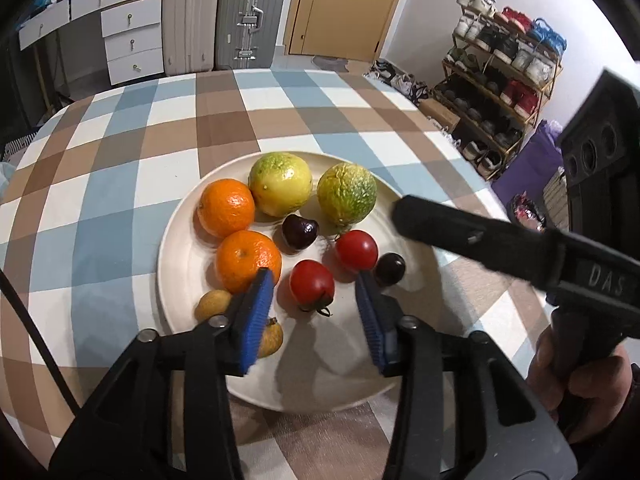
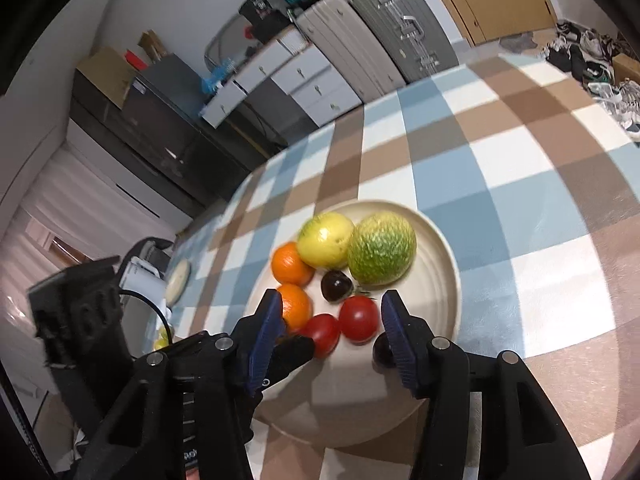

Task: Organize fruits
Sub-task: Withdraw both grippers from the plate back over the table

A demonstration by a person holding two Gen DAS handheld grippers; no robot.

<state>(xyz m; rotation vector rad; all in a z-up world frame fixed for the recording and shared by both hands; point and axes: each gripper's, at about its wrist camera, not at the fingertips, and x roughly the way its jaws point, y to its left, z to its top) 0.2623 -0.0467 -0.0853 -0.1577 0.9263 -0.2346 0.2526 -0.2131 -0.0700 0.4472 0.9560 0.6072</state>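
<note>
I am hovering both claws, left gripper [image 1: 316, 280] and right gripper [image 2: 330, 306], spread and empty; every fruit is sitting on the plate [image 1: 176, 240], so sorting looks nearly finished.

2 suitcases [image 1: 224, 16] stand between white drawers [image 1: 130, 36] and wooden door [image 1: 344, 4].

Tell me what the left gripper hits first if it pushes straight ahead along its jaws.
Probably the near red tomato: it sits on the plate between the open jaws of the left gripper, just ahead. Depth is uncertain; it may clear the fruit's top.
</note>
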